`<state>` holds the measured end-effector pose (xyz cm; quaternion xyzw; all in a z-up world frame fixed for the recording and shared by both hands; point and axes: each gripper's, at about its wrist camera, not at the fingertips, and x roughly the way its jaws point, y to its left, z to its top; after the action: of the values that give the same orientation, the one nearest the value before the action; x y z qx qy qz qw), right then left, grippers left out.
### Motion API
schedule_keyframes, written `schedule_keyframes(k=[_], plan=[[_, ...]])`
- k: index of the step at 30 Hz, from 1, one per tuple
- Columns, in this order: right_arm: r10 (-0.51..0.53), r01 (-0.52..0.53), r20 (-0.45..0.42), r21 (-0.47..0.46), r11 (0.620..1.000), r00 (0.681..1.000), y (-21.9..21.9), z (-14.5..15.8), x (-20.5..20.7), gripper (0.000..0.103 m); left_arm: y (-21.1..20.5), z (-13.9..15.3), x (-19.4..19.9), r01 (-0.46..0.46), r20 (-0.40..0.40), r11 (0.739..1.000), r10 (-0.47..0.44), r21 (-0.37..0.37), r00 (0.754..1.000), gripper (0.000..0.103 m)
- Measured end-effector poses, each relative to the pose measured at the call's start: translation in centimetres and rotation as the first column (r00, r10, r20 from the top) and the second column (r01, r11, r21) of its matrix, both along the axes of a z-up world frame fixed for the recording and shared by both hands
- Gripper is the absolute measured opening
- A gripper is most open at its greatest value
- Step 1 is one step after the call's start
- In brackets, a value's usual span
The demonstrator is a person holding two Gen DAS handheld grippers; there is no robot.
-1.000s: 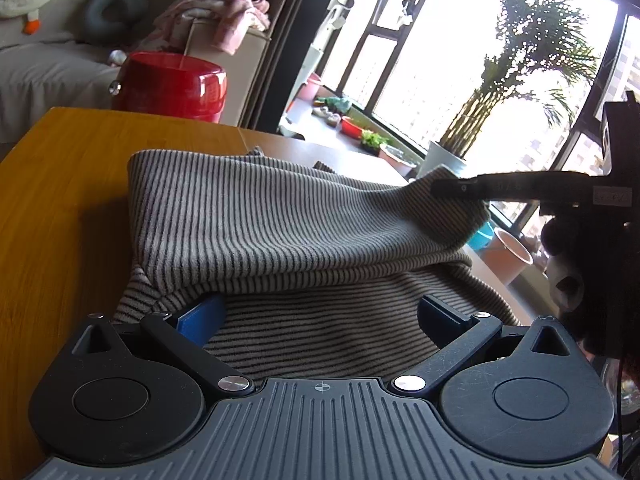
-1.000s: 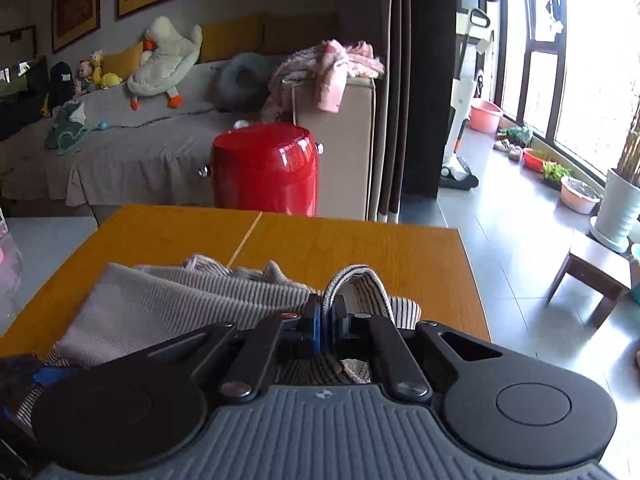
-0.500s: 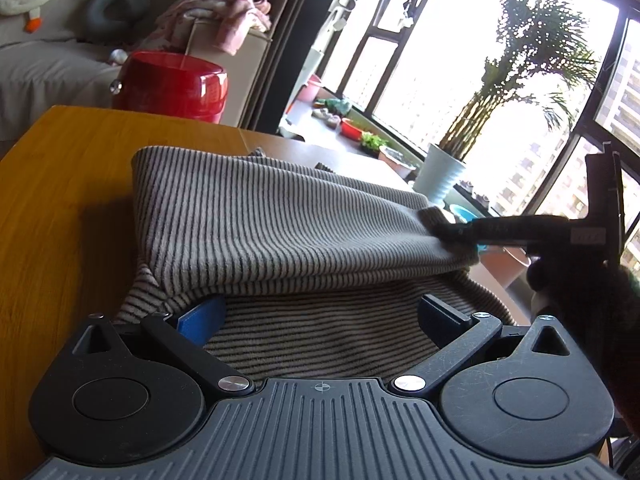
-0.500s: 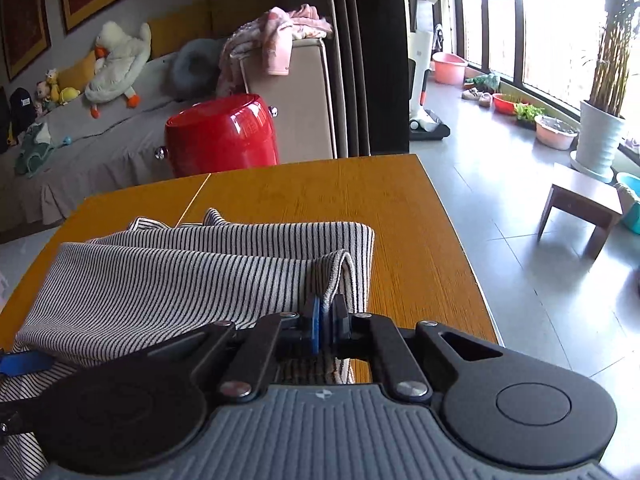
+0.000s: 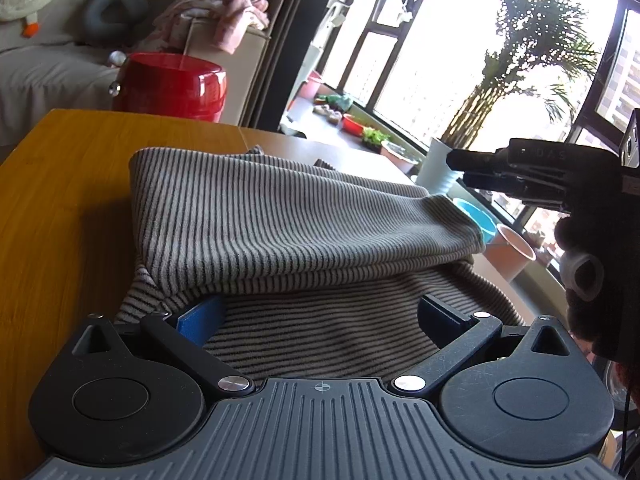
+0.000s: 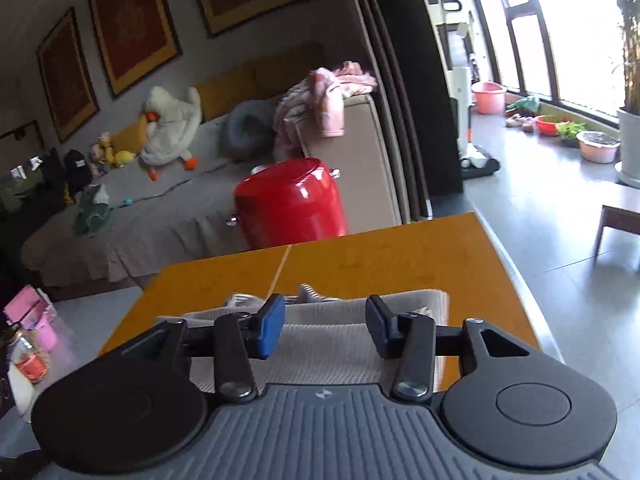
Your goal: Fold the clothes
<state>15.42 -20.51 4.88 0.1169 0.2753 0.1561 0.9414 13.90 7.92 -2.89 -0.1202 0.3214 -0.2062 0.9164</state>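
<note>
Sunlit living-room windows are glowing behind an orange-brown wooden table [image 5: 60, 184], where a grey-and-black striped knit garment [image 5: 288, 220] is lying folded over on itself, its upper layer resting across the lower one. The garment is sitting toward the table's near edge, reaching close to the right edge in the right wrist view [image 6: 344, 320]. The left gripper [image 5: 320, 316] is sitting spread wide over the lower layer, its fingers apart and grasping nothing. The right gripper [image 6: 326, 326] is hovering above the garment's right end, released, its blue-padded fingers [image 6: 270, 328] parted with only cloth showing beneath. Beyond the table's far edge, a glossy red round container [image 6: 290, 204] is standing beside a beige sofa [image 6: 360, 152].
</note>
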Motion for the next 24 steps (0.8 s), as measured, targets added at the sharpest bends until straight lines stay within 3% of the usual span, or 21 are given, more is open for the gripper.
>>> schedule_keyframes(k=[3, 6, 10, 18, 21, 24], plan=[[0.005, -0.008, -0.08, -0.039, 0.999, 0.997, 1.0, -3.0, 0.7, 0.061, 0.1, 0.0, 0.1, 0.002, -0.001, 1.0, -0.002, -0.003, 1.0, 0.103], [0.025, -0.029, -0.042, -0.089, 0.996, 0.999, 1.4, -5.2, 0.1, 0.063, 0.4, 0.0, 0.2, 0.005, -0.004, 1.0, -0.005, -0.021, 1.0, 0.103], [0.037, -0.041, -0.031, -0.104, 0.994, 0.999, 1.7, -5.1, -0.3, 0.068, 1.0, 0.3, 0.2, 0.009, -0.005, 0.999, -0.009, -0.042, 1.0, 0.103], [0.053, -0.053, -0.026, -0.025, 0.998, 0.998, 0.7, -5.2, -0.3, 0.072, 1.8, 4.4, -0.5, 0.005, 0.156, 0.997, 0.006, -0.073, 0.988, 0.103], [0.053, -0.053, -0.024, -0.001, 0.999, 0.998, 0.4, -5.2, -0.3, 0.073, 1.1, 4.4, 1.7, 0.007, 0.141, 0.999, 0.0, -0.048, 0.99, 0.103], [0.053, -0.053, -0.023, 0.003, 0.999, 0.998, 0.4, -5.2, -0.4, 0.073, 1.0, 2.4, 4.3, -0.029, 0.057, 0.998, 0.032, -0.053, 0.998, 0.103]])
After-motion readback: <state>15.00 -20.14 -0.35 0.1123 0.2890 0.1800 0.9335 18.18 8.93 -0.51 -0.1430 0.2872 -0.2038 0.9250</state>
